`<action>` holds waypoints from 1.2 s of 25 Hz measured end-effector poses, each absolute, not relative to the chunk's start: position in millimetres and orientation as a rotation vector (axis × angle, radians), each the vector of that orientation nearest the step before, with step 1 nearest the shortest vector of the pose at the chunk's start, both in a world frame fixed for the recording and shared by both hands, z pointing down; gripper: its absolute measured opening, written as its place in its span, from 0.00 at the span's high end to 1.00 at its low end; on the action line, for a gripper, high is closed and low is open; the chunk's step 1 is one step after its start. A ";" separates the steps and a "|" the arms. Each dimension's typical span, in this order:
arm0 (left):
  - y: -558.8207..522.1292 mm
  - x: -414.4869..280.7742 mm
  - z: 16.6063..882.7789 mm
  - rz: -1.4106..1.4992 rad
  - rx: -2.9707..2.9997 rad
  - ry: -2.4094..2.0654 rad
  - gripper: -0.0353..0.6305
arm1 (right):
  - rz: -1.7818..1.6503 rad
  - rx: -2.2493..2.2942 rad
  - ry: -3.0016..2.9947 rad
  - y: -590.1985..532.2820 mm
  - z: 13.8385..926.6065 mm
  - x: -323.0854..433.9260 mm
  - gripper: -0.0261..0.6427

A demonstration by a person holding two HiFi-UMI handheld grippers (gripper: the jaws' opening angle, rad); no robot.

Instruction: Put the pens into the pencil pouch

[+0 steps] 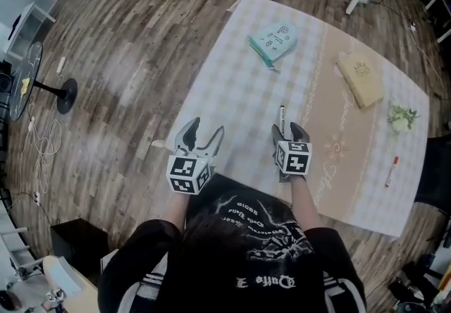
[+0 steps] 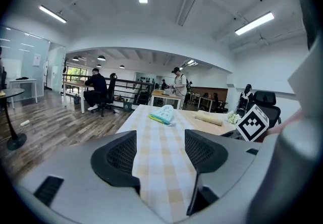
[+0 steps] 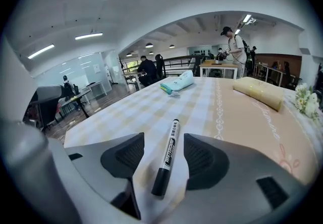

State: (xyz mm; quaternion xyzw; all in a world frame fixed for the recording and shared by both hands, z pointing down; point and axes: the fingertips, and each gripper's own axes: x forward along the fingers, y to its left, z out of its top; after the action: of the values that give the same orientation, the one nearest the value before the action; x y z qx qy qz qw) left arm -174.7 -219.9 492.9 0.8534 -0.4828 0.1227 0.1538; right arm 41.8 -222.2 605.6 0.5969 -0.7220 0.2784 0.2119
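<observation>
Left tool (image 1: pixel 206 130) (image 2: pixel 160 155) and right tool (image 1: pixel 287 134) (image 3: pixel 160 160), both released, at the checked-cloth worktop's (image 1: pixel 232 86) near edge.
The left tool is empty. A black marker pen (image 1: pixel 282 115) (image 3: pixel 169 152) lies between the right jaws, clear of both. The mint-green fabric pencil pouch (image 1: pixel 273 41) (image 3: pixel 177 82) lies well beyond; a slim red-and-white pen (image 1: pixel 392 171) lies far right.

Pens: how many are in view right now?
2. A black marker lies between the right gripper's open jaws; a red pen lies near the table's right edge. Others may be hidden.
</observation>
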 end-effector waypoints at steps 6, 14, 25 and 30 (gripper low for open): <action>-231.1 -184.1 490.8 0.347 2.443 -1.403 0.49 | 0.831 1.623 -1.942 -227.6 626.7 42.3 0.60; -239.5 -188.9 492.2 0.346 2.433 -1.412 0.49 | 0.820 1.598 -1.867 -232.2 638.9 44.1 0.67; -241.9 -181.6 496.0 0.350 2.445 -1.377 0.49 | 0.832 1.624 -1.798 -233.2 641.7 53.6 0.84; -243.7 -178.1 497.7 0.347 2.441 -1.357 0.49 | 0.871 1.641 -1.790 -234.6 642.5 56.1 0.85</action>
State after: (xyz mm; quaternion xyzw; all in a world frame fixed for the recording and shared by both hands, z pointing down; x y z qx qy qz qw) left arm -178.1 -243.7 497.7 0.8558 -0.4758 0.1216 0.1626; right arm 56.1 -234.6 642.5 0.6113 -0.6665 0.3242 0.2773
